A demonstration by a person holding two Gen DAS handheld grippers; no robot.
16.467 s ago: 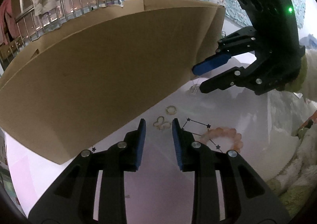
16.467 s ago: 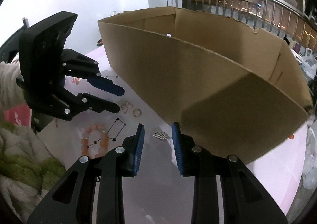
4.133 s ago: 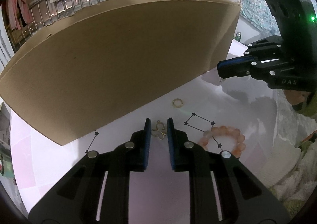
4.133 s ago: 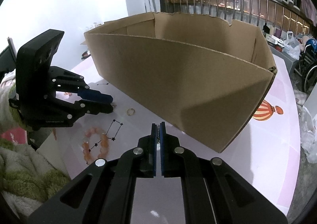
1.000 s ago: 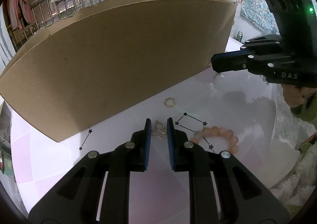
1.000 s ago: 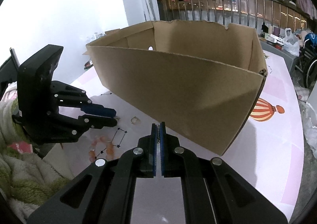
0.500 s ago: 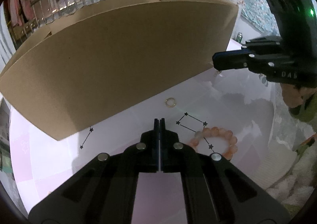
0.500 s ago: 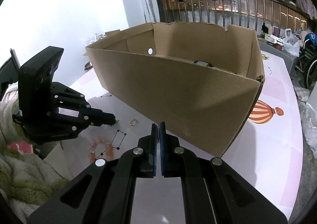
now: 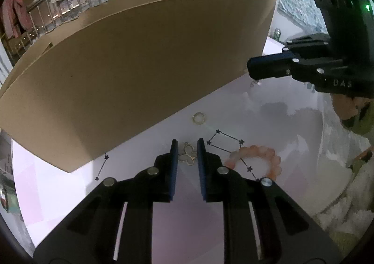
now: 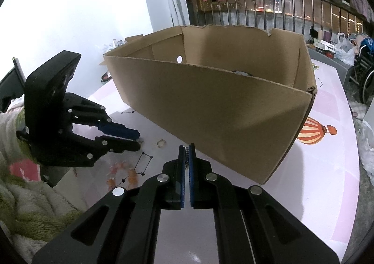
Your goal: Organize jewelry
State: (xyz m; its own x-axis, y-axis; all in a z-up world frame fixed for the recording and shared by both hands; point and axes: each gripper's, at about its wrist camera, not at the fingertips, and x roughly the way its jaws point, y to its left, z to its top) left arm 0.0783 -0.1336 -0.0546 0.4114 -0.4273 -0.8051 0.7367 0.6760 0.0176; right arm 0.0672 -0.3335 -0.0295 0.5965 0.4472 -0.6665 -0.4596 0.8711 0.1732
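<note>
Here, left gripper [image 9: 187,147] jaws slightly open, straddling butterfly pendant [image 9: 187,157].

Each wrist camera looks forward along its own fingers, low and near the table [image 9: 268,109]. Both share the cardboard box [image 9: 140,72] and each other's gripper.

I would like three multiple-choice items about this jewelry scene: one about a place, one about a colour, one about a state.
1. Where does the butterfly charm lie?
A. between the left gripper fingers
B. in the cardboard box
C. on the bead bracelet

2. What colour are the bracelet's beads?
A. green
B. orange-pink
C. black

3. How is the right gripper?
A. wide open
B. out of view
C. shut on a small metal piece

Key: 1 A, it lies on the table between the blue pads; 2 B, peach beads show; 3 C, the pads clamp a beaded strip.
</note>
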